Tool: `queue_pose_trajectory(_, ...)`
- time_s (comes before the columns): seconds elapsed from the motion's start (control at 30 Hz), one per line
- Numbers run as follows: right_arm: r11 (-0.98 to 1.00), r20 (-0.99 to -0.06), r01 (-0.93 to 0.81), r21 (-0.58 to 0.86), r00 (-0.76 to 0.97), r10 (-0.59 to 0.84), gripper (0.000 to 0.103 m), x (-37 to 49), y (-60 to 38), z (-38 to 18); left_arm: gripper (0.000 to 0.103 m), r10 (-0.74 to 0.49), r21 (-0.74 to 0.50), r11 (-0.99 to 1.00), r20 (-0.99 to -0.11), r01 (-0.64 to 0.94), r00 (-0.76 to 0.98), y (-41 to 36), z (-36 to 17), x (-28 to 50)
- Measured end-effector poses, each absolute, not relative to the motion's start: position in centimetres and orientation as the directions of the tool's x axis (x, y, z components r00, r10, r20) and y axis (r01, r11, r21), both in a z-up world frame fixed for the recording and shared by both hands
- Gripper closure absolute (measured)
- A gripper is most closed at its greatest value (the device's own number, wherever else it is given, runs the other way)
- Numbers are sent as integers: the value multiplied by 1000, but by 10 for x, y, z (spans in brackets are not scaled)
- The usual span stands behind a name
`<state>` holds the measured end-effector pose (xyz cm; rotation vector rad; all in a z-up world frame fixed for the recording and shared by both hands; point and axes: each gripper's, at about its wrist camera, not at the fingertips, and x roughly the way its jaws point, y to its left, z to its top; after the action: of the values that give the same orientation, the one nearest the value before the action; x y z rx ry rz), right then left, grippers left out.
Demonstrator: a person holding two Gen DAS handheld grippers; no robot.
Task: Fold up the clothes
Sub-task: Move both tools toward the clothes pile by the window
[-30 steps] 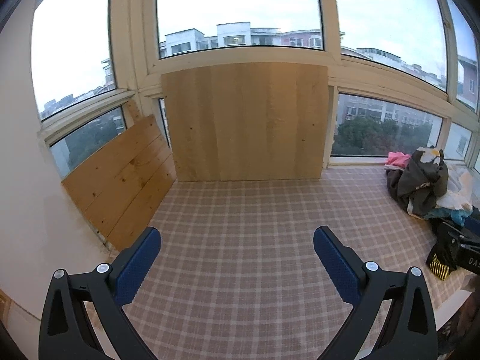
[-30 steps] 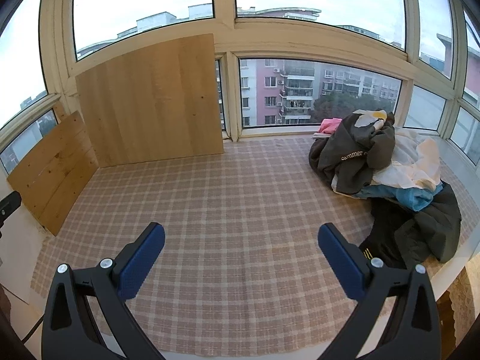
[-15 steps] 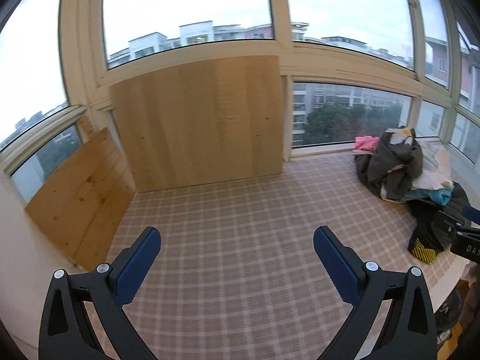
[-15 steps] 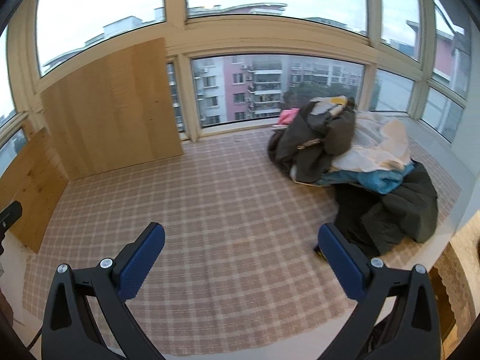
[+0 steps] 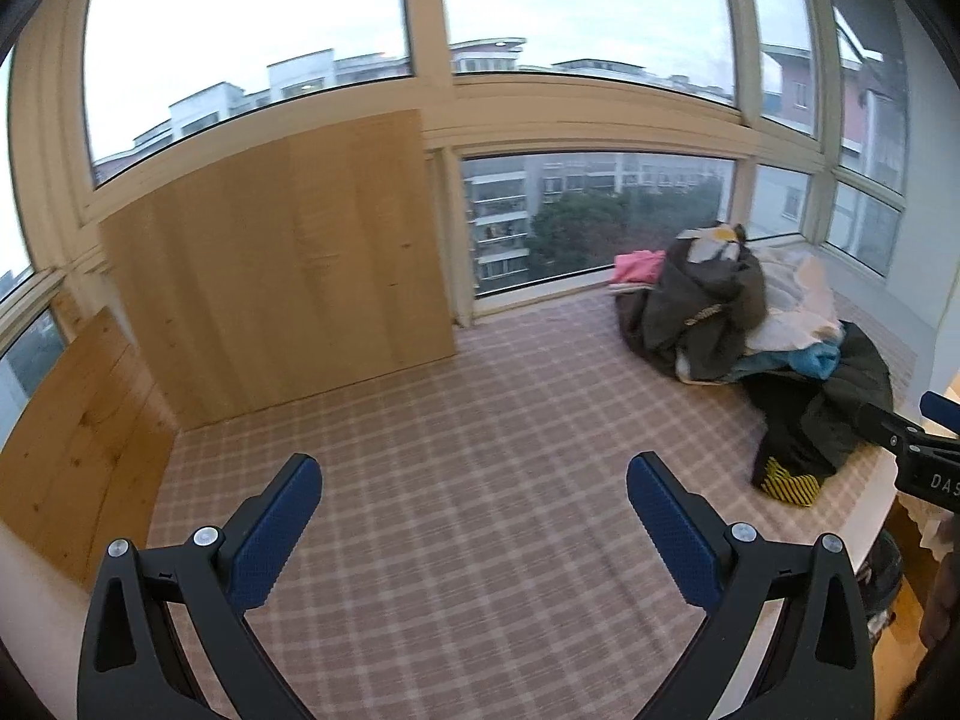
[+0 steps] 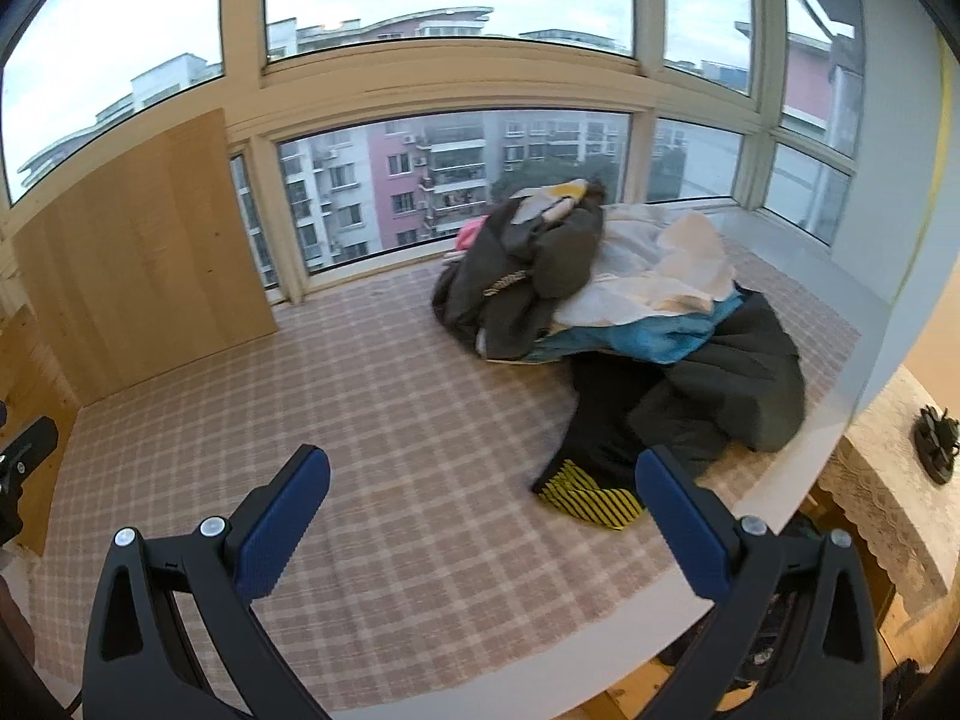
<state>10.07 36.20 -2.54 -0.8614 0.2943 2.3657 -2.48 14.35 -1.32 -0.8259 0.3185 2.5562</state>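
Right wrist view: clothes pile (image 6: 606,324) now nearer, both tongs (image 6: 480,507) wide open, empty.

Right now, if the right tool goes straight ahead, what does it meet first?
Probably the checked mat, bare ahead of the open right tool. The clothes pile lies right of that line, though depth is unclear.

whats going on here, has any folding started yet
Not yet. A person holds two grippers over a checked mat, and both the left gripper and the right gripper are open and empty. The clothes are in an unsorted pile at the mat's right side by the window. The nearest piece is a black garment with a yellow-striped cuff, just ahead of the right gripper. Nothing is spread out or folded.
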Motion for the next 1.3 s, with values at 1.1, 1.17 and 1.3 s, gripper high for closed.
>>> queue_pose_trajectory(1.1,-787,-629,-617,-7,-609,483,0,93,535,-23,1,312,154,-863,-587,-481,-747,313,-4,-30)
queue_pose_trajectory(1.17,-787,-626,-617,-8,-611,485,0,92,549,-24,1,309,158,-864,-585,-478,-750,326,-3,-31)
queue_pose_trajectory(1.3,-785,-619,-619,-2,-616,487,0,88,576,-24,1,304,164,-864,-586,-476,-752,350,-2,-32)
